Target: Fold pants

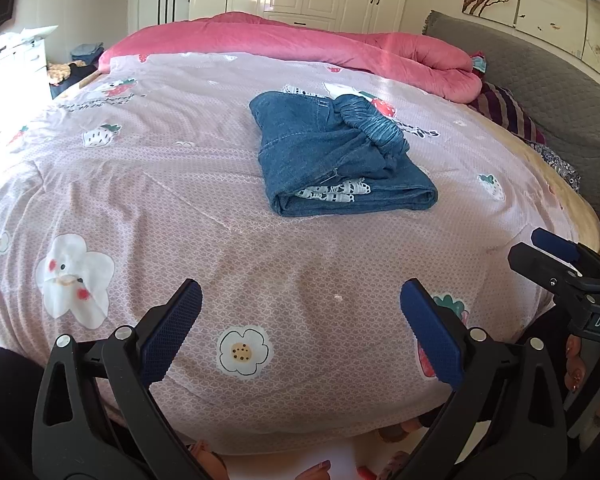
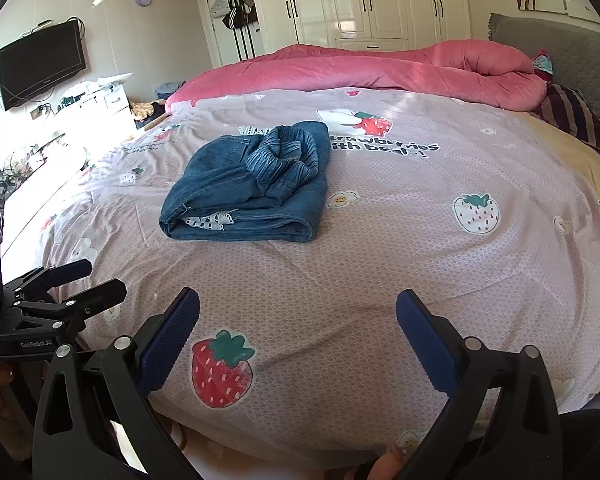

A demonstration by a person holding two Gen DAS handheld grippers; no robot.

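A pair of blue denim pants (image 1: 332,156) lies folded into a compact bundle in the middle of the bed, with the elastic waistband on top and white lace trim showing at the near edge. It also shows in the right wrist view (image 2: 252,188). My left gripper (image 1: 300,320) is open and empty, held over the near edge of the bed, well short of the pants. My right gripper (image 2: 298,328) is open and empty too, beside the left one. The right gripper shows at the right edge of the left wrist view (image 1: 556,256), and the left gripper at the left edge of the right wrist view (image 2: 72,280).
The bed has a pink sheet (image 1: 180,200) printed with strawberries and flowers. A rolled pink duvet (image 1: 300,44) lies along the far side. A grey headboard (image 1: 560,92) and striped pillow (image 1: 508,112) are at the right. White wardrobes (image 2: 372,0) and a wall TV (image 2: 40,64) stand beyond.
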